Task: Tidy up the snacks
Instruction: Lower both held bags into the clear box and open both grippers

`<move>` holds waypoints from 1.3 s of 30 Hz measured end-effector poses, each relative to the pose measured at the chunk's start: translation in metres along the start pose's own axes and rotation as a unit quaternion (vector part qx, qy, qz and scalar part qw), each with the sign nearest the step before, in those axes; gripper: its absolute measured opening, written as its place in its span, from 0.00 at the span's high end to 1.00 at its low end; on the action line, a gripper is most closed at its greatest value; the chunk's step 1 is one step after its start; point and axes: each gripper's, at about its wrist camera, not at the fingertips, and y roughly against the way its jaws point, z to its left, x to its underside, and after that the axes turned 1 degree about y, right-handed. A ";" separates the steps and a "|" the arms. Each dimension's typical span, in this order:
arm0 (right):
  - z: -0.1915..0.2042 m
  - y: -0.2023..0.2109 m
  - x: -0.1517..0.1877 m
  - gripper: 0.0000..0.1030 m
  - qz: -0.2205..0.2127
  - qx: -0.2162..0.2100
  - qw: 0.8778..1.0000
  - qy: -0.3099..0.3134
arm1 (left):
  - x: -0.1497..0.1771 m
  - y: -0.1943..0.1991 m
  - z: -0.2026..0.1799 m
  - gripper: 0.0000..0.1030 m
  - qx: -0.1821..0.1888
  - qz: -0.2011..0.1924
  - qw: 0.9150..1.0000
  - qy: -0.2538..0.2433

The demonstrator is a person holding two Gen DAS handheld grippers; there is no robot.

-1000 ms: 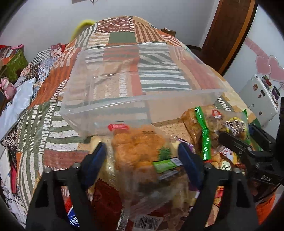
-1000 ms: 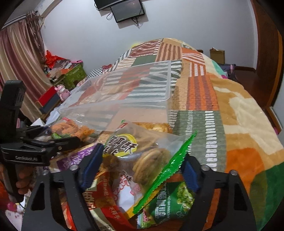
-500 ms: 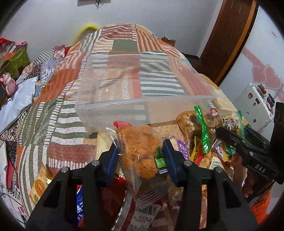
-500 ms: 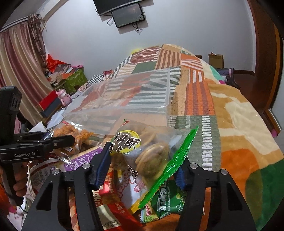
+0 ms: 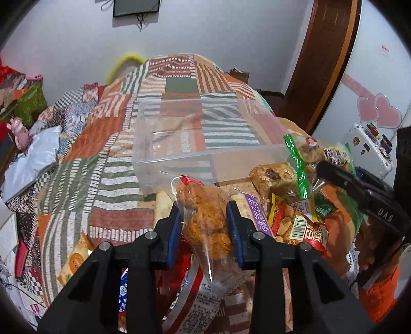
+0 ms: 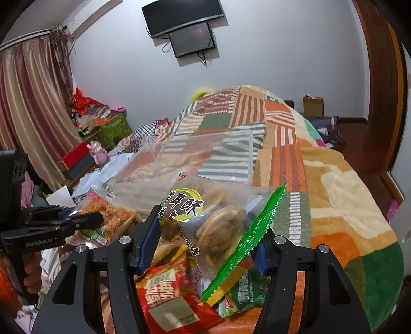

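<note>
- L gripper [image 5: 205, 223]: blue pads pressed on both sides of a clear bag of orange fried snacks [image 5: 205, 218]; bag stands upright between them, its top sticking up above the pads, crinkled tail hanging below.
- R gripper [image 6: 208, 239]: clamped on a clear bag of round biscuits [image 6: 218, 226] w/ yellow label and green zig-zag edge; the green edge slants across the right-hand pad, so contact on that side is partly hidden.
- Under & just behind both tools: loose pile of snack packets – red packet [image 6: 169, 295] right below R gripper, green pea packet [image 6: 246, 290] beside it, purple-label packet [image 5: 257, 215] just right of L gripper.
- Straight ahead of both: clear plastic bin [image 5: 205, 159], open top, sitting on the patchwork blanket [image 5: 102, 159]; near wall just beyond the held bags, not touching them as far as I can see.
- Each tool shows in the other's view: R gripper at far right of L cam, L gripper at far left of R cam w/ the orange bag in it.
- Farther out: small yellow packet [image 5: 74, 259] on blanket, left of L gripper; wall TV [image 6: 185, 20] high ahead.
</note>
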 end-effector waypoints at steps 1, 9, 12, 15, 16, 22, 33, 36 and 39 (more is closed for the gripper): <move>0.002 0.001 -0.002 0.45 -0.003 0.000 1.000 0.002 | 0.000 0.003 0.000 0.68 -0.001 -0.003 1.000 0.000; 0.014 0.005 -0.015 0.44 -0.021 0.000 1.000 0.016 | -0.008 0.020 0.009 0.71 -0.004 -0.033 0.999 0.009; 0.017 0.003 -0.019 0.44 -0.025 0.000 0.999 0.021 | -0.015 0.025 0.013 0.72 -0.002 -0.045 0.999 0.014; 0.020 -0.001 -0.025 0.45 -0.029 0.000 0.999 0.027 | -0.022 0.029 0.016 0.72 -0.002 -0.059 0.998 0.017; 0.021 -0.003 -0.027 0.45 -0.030 0.001 0.999 0.030 | -0.025 0.029 0.016 0.72 -0.001 -0.063 0.998 0.017; 0.021 -0.015 -0.036 0.44 -0.027 0.000 0.999 0.032 | -0.041 0.022 0.019 0.72 0.000 -0.071 0.997 0.024; 0.016 -0.045 -0.053 0.44 -0.005 0.004 0.999 0.038 | -0.076 -0.014 0.027 0.72 -0.010 -0.069 0.997 0.042; 0.015 -0.055 -0.056 0.44 0.007 0.007 0.999 0.045 | -0.086 -0.030 0.031 0.72 -0.019 -0.062 0.997 0.046; 0.014 -0.068 -0.058 0.44 0.026 0.004 0.999 0.048 | -0.091 -0.044 0.035 0.72 -0.028 -0.056 0.997 0.043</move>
